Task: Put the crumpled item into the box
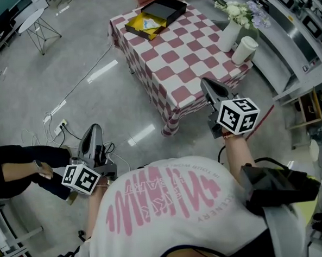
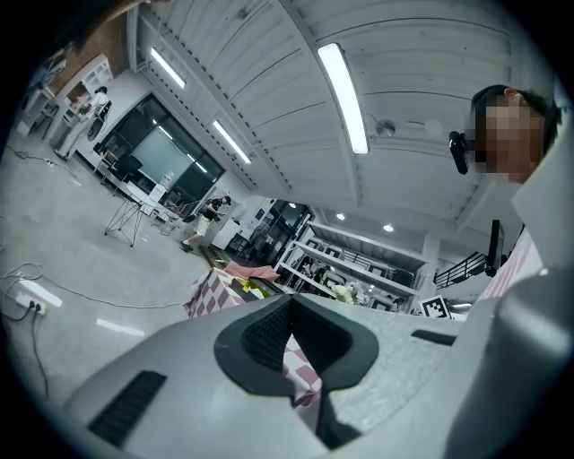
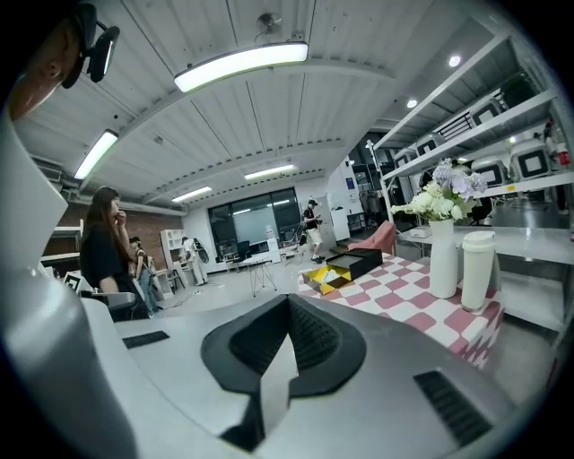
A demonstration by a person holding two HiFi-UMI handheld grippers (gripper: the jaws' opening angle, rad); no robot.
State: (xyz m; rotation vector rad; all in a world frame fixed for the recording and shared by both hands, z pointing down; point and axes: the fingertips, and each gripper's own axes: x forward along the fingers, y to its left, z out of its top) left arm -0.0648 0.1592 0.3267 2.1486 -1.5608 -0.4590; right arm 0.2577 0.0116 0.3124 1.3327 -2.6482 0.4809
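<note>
Tablecloth (image 1: 168, 65) – red & white checks. Box (image 1: 139, 26) yellow, black tray (image 1: 167, 8) touching it. Vase (image 1: 229, 35) & tumbler (image 1: 245, 49) white; flowers (image 1: 241, 10) white w/ pale lilac. Left gripper (image 1: 94, 129) & right gripper (image 1: 207, 84) grey, pads (image 3: 312, 336) black & ribbed. Marker cubes (image 1: 238, 115) – blk & white squares. Person's shirt (image 1: 171, 206) white w/ pink print. Floor (image 1: 64, 60) glossy grey.
</note>
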